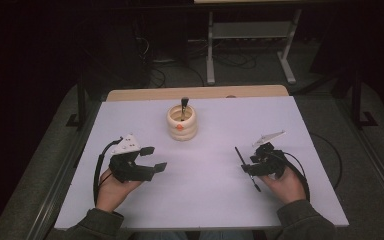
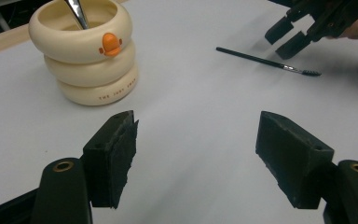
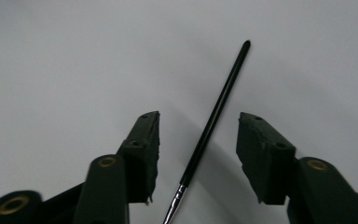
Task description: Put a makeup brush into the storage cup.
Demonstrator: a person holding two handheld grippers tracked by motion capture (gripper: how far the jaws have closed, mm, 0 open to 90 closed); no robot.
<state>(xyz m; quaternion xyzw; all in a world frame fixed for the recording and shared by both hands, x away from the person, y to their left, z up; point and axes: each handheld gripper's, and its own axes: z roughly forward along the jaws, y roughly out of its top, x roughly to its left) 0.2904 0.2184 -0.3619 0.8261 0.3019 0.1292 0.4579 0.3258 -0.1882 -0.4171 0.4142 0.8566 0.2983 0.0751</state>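
Brush (image 3: pixel 214 116) lies flat on white table (image 1: pixel 205 200), lower right of high view, thin black handle running between pads of right gripper (image 3: pixel 198 154) (neither pad touches it; gap shows on both sides); left gripper (image 1: pixel 150 160) at lower left of high view, jaws spread wide, nothing between them; cream ringed cup (image 1: pixel 182 122) sits upper centre, dark-handled tool (image 1: pixel 184 106) standing inside.

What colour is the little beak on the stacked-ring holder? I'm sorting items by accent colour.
Orange, on the cream holder; clearest in the left gripper view.
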